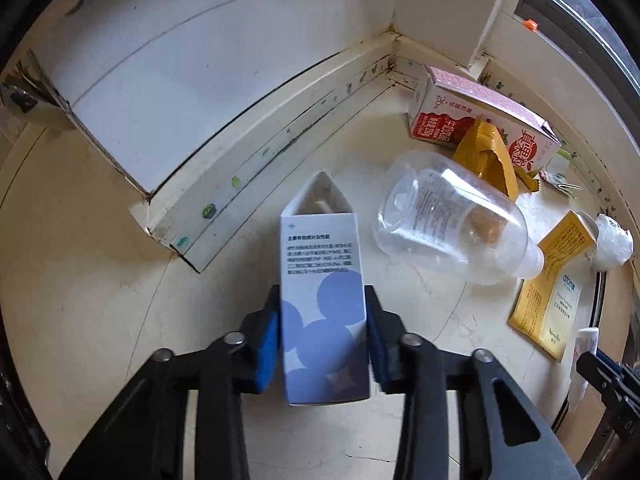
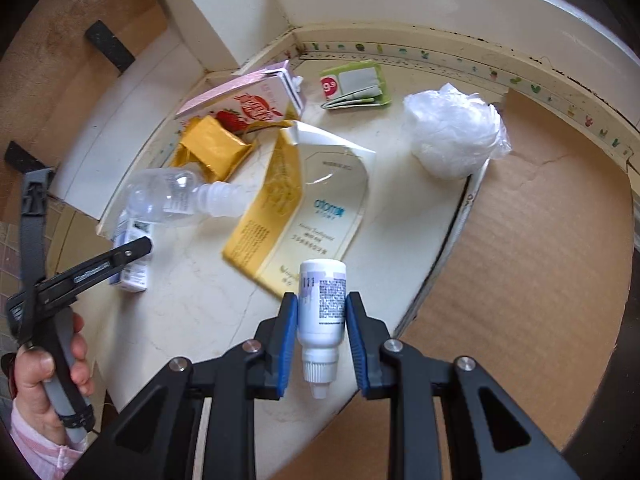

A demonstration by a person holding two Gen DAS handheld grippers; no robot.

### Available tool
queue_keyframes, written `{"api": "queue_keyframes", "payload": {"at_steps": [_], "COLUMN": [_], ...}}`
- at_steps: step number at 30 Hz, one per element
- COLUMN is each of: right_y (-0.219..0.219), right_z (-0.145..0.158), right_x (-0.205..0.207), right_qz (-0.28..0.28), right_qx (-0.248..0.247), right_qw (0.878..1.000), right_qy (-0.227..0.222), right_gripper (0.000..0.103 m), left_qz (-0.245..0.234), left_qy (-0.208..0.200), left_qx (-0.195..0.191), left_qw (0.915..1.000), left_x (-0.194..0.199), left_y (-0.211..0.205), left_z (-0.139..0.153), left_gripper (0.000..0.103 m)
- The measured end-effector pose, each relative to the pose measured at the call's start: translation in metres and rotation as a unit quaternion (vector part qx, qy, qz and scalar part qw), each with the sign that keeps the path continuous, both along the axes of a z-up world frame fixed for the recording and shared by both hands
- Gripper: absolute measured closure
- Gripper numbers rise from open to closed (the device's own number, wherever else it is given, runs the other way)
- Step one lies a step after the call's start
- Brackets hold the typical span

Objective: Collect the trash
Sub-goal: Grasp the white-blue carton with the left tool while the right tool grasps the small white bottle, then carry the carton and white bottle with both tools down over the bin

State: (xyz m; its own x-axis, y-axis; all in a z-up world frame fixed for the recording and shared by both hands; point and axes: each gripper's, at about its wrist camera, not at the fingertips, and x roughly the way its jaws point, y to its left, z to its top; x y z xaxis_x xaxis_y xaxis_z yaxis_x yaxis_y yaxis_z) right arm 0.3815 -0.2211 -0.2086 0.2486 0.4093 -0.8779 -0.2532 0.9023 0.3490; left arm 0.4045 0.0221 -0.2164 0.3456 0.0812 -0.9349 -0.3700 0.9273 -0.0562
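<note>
My left gripper (image 1: 323, 320) is shut on a white and blue carton box (image 1: 320, 280), open at its far end, held over the pale floor. That gripper and box also show in the right wrist view (image 2: 132, 256). My right gripper (image 2: 322, 316) is shut on a small white dropper bottle (image 2: 322, 312), cap pointing toward me. On the floor lie a clear plastic bottle (image 1: 448, 216), a red juice carton (image 1: 480, 120), a crumpled yellow wrapper (image 1: 488, 156), a flattened yellow and white box (image 2: 304, 204), a crumpled plastic bag (image 2: 456, 132) and a green packet (image 2: 356, 84).
A white baseboard (image 1: 248, 168) and wall corner bound the floor at the back. A brown cardboard sheet (image 2: 540, 280) covers the floor at the right. A window frame (image 1: 560, 12) is at the upper right.
</note>
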Motion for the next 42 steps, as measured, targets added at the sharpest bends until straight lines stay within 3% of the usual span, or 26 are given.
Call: {"api": "queue_keyframes", "payload": {"at_steps": [3, 6, 16, 23, 29, 35, 42], "right_y": [0.001, 0.001, -0.003, -0.003, 0.002, 0.008, 0.018], "right_z": [0.004, 0.008, 0.043, 0.074, 0.095, 0.107, 0.110], "right_x": [-0.007, -0.014, -0.056, -0.104, -0.150, -0.194, -0.238], "right_qz": [0.002, 0.005, 0.017, 0.036, 0.057, 0.067, 0.077], "right_qx": [0.012, 0.016, 0.034, 0.050, 0.057, 0.055, 0.060], "right_qw": [1.000, 1.000, 0.999, 0.997, 0.995, 0.995, 0.994], "right_qy": [0.003, 0.001, -0.025, -0.044, -0.052, -0.055, -0.042], "right_gripper": [0.079, 0.079, 0.078, 0.078, 0.078, 0.078, 0.078], "left_qz": [0.000, -0.015, -0.076, -0.114, -0.140, -0.150, -0.152], "left_qy": [-0.007, -0.014, -0.062, -0.092, -0.107, -0.111, -0.109], "left_qx": [-0.006, 0.011, -0.018, -0.047, -0.046, -0.065, -0.053], "left_qw": [1.0000, 0.9997, 0.9950, 0.9881, 0.9833, 0.9803, 0.9809], "left_x": [-0.004, -0.013, -0.068, -0.134, -0.193, -0.244, -0.298], "left_y": [0.000, -0.008, -0.052, -0.076, -0.088, -0.087, -0.080], "left_z": [0.001, 0.007, 0.059, 0.098, 0.122, 0.131, 0.129], "left_gripper": [0.070, 0.070, 0.070, 0.070, 0.070, 0.070, 0.070]}}
